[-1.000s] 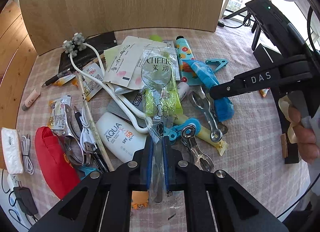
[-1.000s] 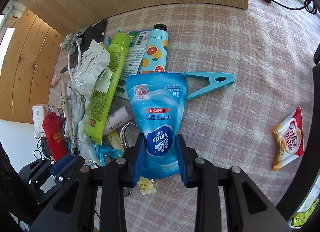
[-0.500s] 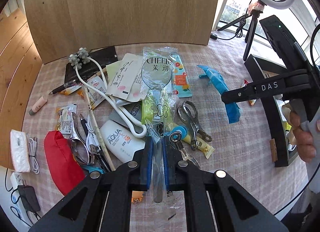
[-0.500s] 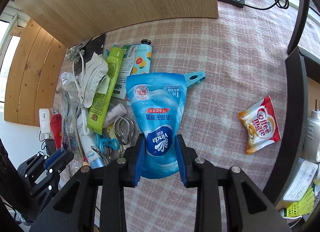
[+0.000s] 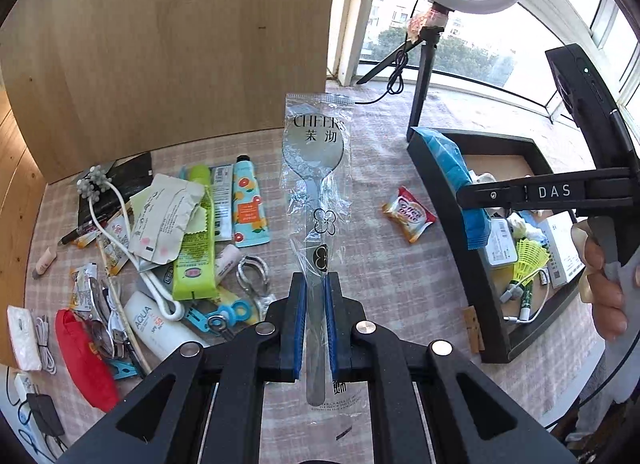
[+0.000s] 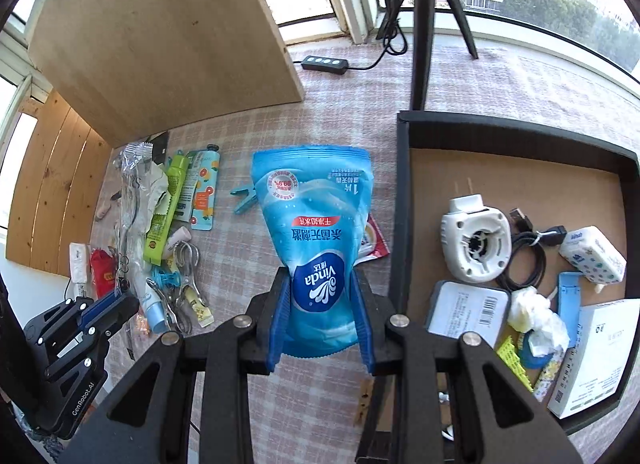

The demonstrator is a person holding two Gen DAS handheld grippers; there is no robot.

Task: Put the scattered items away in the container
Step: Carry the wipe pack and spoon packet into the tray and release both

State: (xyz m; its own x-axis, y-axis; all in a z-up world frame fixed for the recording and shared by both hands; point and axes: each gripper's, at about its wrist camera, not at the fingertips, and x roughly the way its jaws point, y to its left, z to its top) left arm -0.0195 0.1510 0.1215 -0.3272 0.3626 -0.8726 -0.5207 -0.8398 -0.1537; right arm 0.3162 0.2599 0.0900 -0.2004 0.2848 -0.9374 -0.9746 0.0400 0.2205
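Left tongs (image 5: 315, 324) grip wrapped spoon (image 5: 316, 200), bowl pointing away.

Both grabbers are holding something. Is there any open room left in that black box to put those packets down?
Yes. The black box has bare brown floor along its far wall, beyond the white plug-in device, and down its left wall. Its near right part is crowded: coiled cable, white carton, crumpled tissue.
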